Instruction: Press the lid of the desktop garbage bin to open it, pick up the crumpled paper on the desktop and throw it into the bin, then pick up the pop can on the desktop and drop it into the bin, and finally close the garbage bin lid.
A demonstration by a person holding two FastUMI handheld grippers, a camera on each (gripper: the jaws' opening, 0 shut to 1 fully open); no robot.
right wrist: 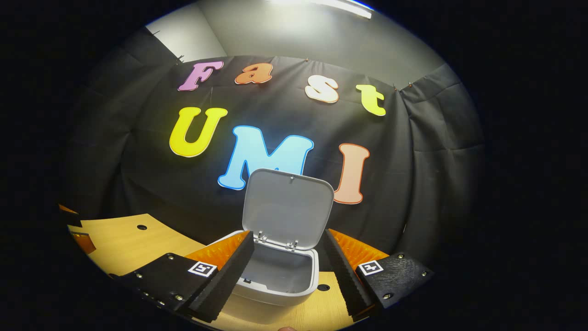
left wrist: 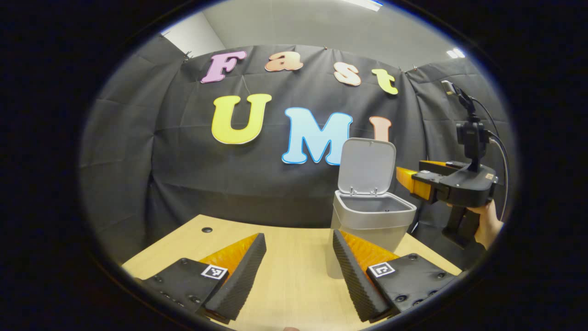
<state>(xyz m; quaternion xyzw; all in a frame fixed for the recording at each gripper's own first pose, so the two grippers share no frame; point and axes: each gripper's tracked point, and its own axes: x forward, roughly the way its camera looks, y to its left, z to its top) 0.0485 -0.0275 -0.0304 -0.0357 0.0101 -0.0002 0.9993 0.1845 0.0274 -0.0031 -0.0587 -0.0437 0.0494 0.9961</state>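
Grey bin (right wrist: 280, 280), lid (right wrist: 288, 207) upright, seemingly empty inside.

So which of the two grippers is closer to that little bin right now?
The right. The right gripper hovers just over the open bin, jaws apart either side of its mouth. The left gripper sits lower, back over the table, with the bin ahead to its right.

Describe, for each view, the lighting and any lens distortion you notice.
Left gripper view: fisheye bends the table edge; even light, bin sharp, lid upright. Right gripper view: ceiling light glares at top; bin's inside shadowed, edges darker.
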